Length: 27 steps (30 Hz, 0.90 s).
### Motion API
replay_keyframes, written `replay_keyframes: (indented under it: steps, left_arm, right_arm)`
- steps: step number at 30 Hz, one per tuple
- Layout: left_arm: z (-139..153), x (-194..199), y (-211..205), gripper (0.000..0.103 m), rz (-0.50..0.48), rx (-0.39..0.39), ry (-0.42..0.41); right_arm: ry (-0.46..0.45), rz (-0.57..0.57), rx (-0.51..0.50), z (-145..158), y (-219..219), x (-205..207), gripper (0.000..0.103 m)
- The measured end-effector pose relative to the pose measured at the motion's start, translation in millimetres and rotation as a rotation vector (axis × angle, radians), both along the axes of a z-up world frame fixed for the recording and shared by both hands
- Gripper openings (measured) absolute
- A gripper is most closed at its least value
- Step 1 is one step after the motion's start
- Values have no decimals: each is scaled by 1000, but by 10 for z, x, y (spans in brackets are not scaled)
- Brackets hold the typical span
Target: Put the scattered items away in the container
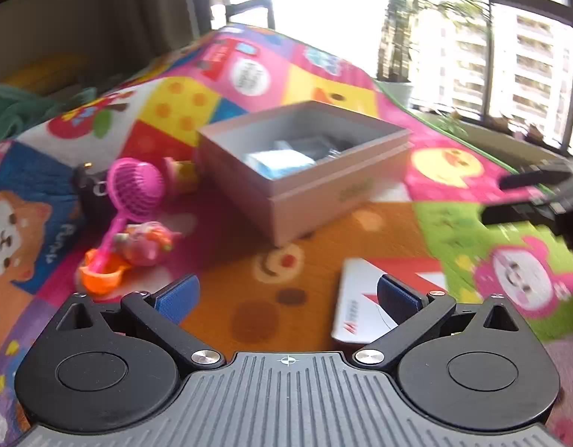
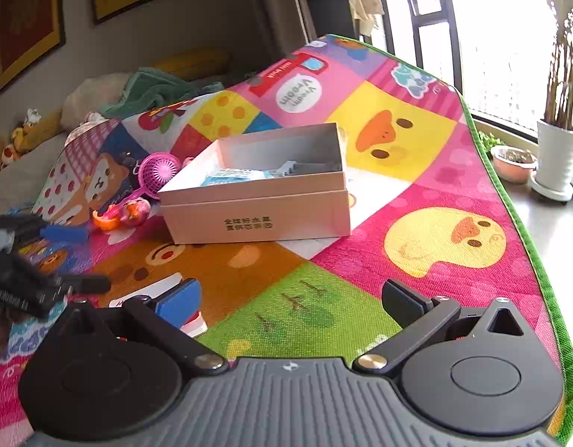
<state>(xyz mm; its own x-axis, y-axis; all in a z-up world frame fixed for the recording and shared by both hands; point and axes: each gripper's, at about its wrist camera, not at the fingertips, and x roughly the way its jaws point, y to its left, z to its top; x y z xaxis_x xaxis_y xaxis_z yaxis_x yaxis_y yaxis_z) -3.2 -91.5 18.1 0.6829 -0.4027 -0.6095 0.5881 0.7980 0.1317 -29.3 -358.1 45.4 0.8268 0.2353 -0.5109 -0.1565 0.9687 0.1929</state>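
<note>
Here, the open pale pink cardboard box (image 2: 256, 205) stands near the middle of the colourful cartoon-patterned play mat (image 2: 428, 193), with a blue-and-white packet (image 2: 230, 178) and some grey things already inside it. On the box's left side, close to its wall, lies a small crowd of toys: a pink plastic toy sieve with a long handle (image 1: 135, 186), an orange plastic scoop (image 1: 100, 273), a pink-and-orange wrapped toy (image 1: 145, 242) and a dark small object (image 1: 91, 190) behind the sieve. A flat white card box with red marking (image 1: 364, 309) lies on the orange square of the mat, in front of the pink box and apart from it.

The left gripper (image 1: 286, 298) is released, its blue pads wide apart over the orange square, and nothing sits between them; the flat white box is just beside the right-hand pad. The right gripper (image 2: 297, 305) is also wide open and empty, above the green square.

To the right of the box the mat is free up to its green border (image 2: 525, 223), beyond which are a white plant pot (image 2: 556, 160) and a pink bowl (image 2: 513, 164) by the window.
</note>
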Motion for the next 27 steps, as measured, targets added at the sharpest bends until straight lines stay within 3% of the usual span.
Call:
replay_keyframes:
  steps: [4, 6, 11, 15, 18, 23, 27]
  left_arm:
    - [-132, -236, -138, 103, -88, 112, -5]
    - [-201, -240, -151, 103, -62, 163, -6]
    - [-220, 6, -116, 103, 85, 168, -36]
    - [-217, 199, -23, 103, 152, 132, -13]
    - [-224, 263, 61, 103, 174, 110, -3]
    - [-219, 360, 255, 103, 284, 94, -32]
    - [-145, 557, 418, 103, 347, -43, -64]
  right_arm:
    - [2, -24, -29, -19, -5, 128, 103]
    - [21, -29, -63, -40, 75, 219, 103]
    - [86, 73, -90, -66, 363, 394, 103]
    - [38, 231, -144, 10, 694, 303, 103]
    - [8, 341, -241, 7, 978, 236, 103]
    - [4, 404, -333, -91, 1253, 304, 103]
    - [54, 401, -321, -174, 1319, 441, 103]
